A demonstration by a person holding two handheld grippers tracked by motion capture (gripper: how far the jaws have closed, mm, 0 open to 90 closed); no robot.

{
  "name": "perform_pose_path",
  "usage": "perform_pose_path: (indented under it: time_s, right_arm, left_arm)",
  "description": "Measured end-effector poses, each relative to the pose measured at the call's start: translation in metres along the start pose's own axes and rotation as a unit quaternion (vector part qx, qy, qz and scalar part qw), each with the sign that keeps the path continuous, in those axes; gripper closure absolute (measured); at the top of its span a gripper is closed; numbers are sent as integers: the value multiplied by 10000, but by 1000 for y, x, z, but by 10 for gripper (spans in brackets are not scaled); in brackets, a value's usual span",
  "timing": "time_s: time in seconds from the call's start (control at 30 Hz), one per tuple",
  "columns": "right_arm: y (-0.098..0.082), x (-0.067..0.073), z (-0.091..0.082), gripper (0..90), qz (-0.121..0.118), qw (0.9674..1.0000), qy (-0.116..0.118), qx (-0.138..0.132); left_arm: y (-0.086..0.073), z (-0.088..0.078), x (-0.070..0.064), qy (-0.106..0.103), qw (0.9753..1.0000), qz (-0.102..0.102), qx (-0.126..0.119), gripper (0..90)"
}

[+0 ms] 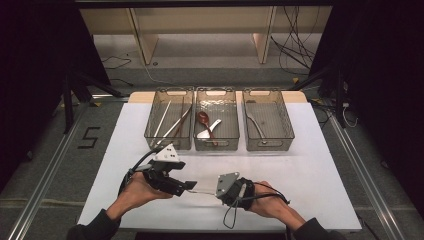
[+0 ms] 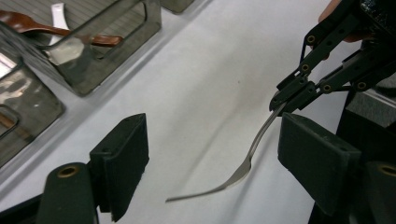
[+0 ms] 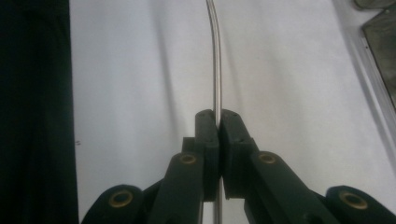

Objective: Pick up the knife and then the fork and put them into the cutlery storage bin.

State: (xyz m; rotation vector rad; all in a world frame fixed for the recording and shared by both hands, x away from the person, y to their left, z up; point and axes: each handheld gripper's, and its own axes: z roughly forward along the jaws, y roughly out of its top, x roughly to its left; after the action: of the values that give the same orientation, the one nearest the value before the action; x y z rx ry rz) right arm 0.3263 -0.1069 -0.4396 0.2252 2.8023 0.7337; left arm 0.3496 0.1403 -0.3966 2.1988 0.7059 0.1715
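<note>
Near the front edge of the desk (image 1: 310, 165), about midway along it, the two tools meet over the white surface. The right tool (image 3: 218, 122) has its jaws pinched tight on the handle of a metal fork (image 2: 243, 170), which sticks out sideways towards the left tool (image 2: 212, 158) and hangs clear above the desk. In the left gripper view the fork's head and tines lie between that tool's two black pads, but the pads stand wide apart and neither one touches the metal. In the high view the left tool (image 1: 187, 186) sits just left of the right tool (image 1: 216, 192), with the thin fork (image 1: 202, 191) bridging the gap. Along the back edge of the desk three clear bins stand side by side: the left bin (image 1: 150, 131) holds chopsticks (image 1: 167, 125), the middle bin (image 1: 235, 131) holds spoons (image 1: 206, 125), and the right bin (image 1: 286, 125) holds another fork (image 1: 255, 125).
</note>
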Motion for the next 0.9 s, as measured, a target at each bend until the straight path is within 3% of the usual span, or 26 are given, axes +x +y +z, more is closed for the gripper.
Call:
perform_pose_path:
  time_s: [0.33,0.9]
  right_arm:
    - [-10,-15,-7,875,278,9992,-279,-38]
    - [-25,-34,-17,875,687,9961,-561,21]
  left_arm:
    - [-8,-6,6,89,9991,-235,-344,218]
    - [-18,-11,12,184,9981,-449,-376,196]
